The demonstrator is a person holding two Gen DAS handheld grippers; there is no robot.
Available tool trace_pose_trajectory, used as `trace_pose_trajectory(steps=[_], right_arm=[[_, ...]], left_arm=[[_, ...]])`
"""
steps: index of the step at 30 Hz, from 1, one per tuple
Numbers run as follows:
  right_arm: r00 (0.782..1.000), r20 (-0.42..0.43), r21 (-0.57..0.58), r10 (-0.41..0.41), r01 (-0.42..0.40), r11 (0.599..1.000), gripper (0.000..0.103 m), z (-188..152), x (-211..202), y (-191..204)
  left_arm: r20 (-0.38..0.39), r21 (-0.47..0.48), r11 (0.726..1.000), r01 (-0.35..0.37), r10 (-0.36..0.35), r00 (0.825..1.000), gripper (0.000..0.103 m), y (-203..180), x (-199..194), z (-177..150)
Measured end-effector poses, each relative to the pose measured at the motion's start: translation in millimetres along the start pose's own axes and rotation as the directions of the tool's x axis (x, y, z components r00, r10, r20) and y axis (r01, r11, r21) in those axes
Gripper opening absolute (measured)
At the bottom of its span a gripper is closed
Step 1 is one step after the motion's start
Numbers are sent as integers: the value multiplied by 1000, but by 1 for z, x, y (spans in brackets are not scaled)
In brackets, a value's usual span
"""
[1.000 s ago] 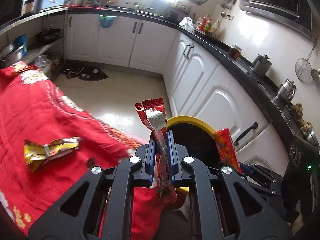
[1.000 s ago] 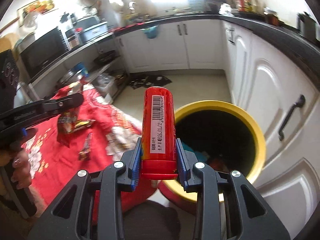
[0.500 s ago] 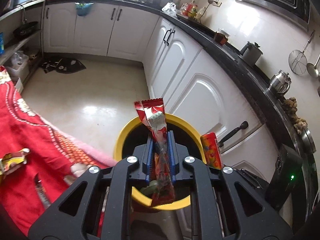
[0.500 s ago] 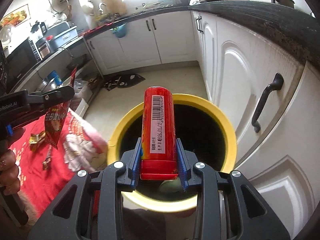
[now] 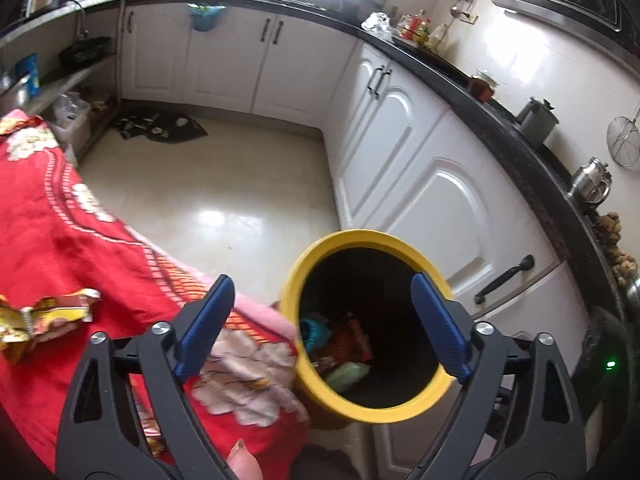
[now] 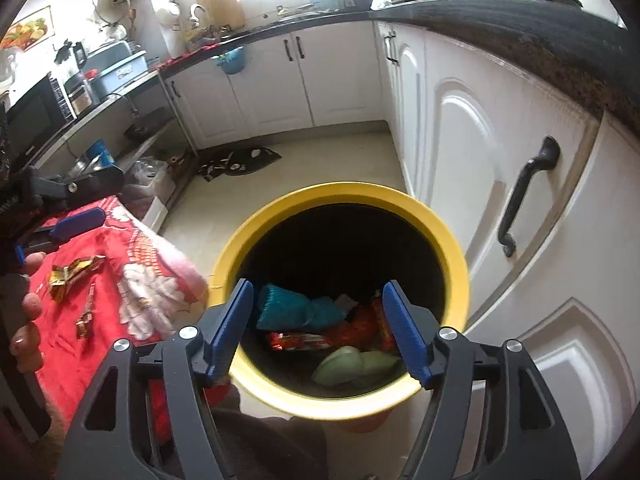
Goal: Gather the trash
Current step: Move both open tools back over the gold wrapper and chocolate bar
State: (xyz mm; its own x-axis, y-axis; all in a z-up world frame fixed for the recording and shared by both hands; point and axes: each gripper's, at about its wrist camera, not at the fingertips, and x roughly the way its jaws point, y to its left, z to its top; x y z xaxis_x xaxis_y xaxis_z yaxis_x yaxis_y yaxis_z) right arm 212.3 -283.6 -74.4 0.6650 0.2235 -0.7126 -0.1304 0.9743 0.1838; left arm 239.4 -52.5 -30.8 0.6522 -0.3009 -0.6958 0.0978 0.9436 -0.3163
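hovering over bin, both grippers empty: left gripper (image 5: 322, 322) jaws spread wide, right gripper (image 6: 318, 328) jaws spread too. yellow trash bin (image 6: 454, 256) just below, on floor beside table edge; wrappers + green packet already inside. next step likely: swing left gripper back to yellow snack wrapper (image 5: 44, 314) on red floral tablecloth (image 5: 52, 240), come in low, pinch at crumpled middle. small wrapper scrap (image 6: 85, 320) near it, too small to id. bin bottom dark, contents partly hidden.

bin (image 6: 456, 256): base hidden behind its rim | trash (image 6: 348, 332) inside: partly in shadow, items hard to identify | yellow wrapper (image 5: 36, 316): cut by left edge | worktop items (image 5: 416, 28): too small to tell
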Motion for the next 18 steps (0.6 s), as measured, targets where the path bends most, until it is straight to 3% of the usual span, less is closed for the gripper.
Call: trace_pose_trajectory(steps=[18], right_arm=[[986, 14, -165, 164, -160, 973, 74, 4, -21, 104]], left_arm=[[92, -47, 982, -181, 184, 979, 89, 84, -58, -8]])
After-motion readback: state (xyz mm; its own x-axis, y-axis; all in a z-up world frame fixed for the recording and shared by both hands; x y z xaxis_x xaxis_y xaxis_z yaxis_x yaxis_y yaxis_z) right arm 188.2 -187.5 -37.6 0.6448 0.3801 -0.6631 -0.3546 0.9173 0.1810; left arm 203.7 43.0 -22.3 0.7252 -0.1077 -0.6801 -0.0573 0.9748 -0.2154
